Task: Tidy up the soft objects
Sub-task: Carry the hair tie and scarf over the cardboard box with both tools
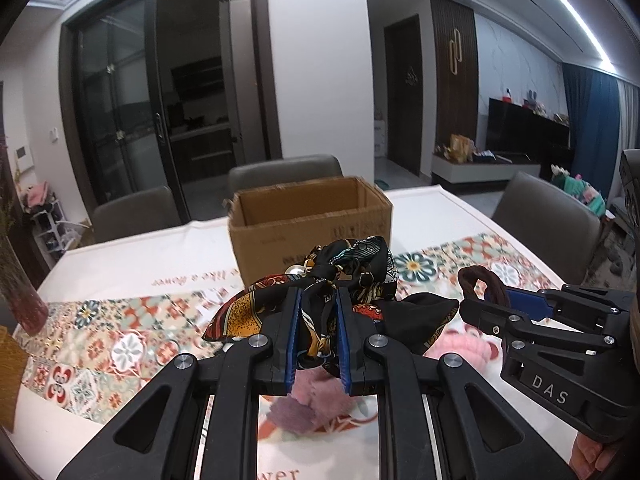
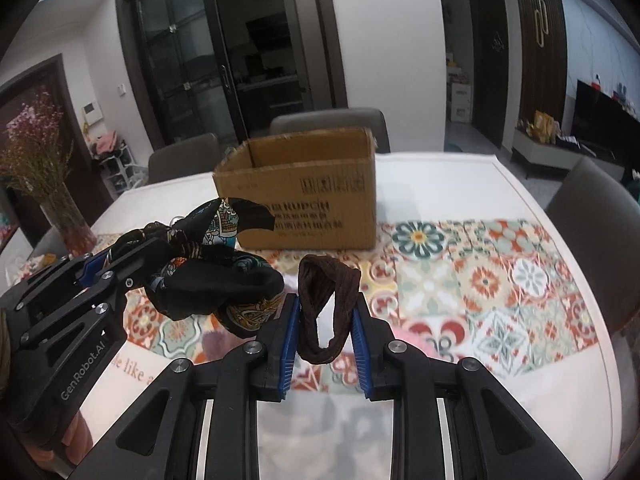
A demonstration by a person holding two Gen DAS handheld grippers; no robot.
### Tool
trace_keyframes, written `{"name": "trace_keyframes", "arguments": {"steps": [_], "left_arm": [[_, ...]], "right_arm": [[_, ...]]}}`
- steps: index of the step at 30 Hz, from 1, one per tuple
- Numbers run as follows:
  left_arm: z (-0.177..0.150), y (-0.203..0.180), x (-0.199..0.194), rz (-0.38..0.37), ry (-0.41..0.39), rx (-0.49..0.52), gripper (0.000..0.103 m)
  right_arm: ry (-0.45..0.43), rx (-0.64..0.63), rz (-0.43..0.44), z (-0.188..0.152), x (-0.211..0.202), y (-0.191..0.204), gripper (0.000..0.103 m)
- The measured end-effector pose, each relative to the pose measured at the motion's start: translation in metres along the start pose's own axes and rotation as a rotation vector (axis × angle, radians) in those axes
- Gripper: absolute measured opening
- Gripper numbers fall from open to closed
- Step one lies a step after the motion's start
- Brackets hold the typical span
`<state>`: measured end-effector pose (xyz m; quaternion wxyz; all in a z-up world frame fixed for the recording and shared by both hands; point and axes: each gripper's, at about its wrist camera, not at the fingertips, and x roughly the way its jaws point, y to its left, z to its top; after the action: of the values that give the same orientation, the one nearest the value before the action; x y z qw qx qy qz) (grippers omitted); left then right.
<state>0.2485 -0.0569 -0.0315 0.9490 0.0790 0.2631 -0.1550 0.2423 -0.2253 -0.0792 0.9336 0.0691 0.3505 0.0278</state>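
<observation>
Lighting: indoor, artificial, moderately dim. Main visible source: a ceiling light strip, upper right of the left wrist view, blown out to white.

Dark zones: the glass doors at centre left read near black, with faint reflections.

Glare: soft sheen on the white table at its far edge; bright reflections along metal rails at the bottom of both frames.

Distortion: strong fisheye; walls and door frames bow outward, black vignette in all corners.

Focus: near foreground soft; the pink fluffy item at lower centre is blurred. The tablecloth pattern smears toward the right.
</observation>
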Motion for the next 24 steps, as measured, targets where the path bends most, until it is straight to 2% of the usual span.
{"name": "trace_keyframes", "arguments": {"steps": [12, 24], "left_arm": [[0.032, 0.019, -0.01, 0.071, -0.103, -0.021, 0.018], [0.066, 0.032, 0.011, 0.098, -0.17, -0.02, 0.018]], "right_arm": [[-0.113, -0.061, 0.031, 0.042, -0.003, 0.015, 0.026], [-0.172, -0.088, 0.046, 0.08, 0.013, 0.018, 0.026]]}}
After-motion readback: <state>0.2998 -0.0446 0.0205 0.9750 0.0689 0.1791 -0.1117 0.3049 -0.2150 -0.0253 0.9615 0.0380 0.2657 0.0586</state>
